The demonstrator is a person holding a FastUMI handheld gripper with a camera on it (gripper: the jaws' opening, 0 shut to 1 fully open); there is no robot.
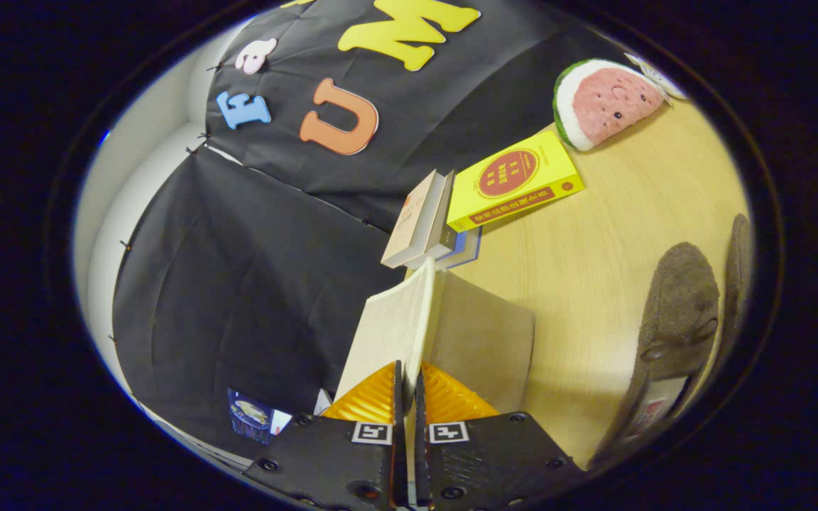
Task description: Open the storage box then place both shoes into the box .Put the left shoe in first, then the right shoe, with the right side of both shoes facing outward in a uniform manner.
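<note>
I am pinching the box lid (395, 326) tight between both fingers of my gripper (409, 387), and the lid is standing up on its edge. Beyond it some books (515, 181) are lying. A brown shoe (675, 312) is sitting on the table (593, 284), off to the right.

Scene tilted hard. Wooden table (593, 284), pale yellow grain, evenly lit, soft shadows under things on it. Black cloth wall (238, 284) behind the table, creased, pinned in panels at the seams. White wall (132, 177) beyond the cloth's edge, brightly lit. On the table, near the cloth: yellow book (515, 181) lying flat, with a stack of books (427, 220) touching its end, one tilted on edge. Watermelon plush (604, 99) well beyond the yellow book, at the table's far side.
</note>
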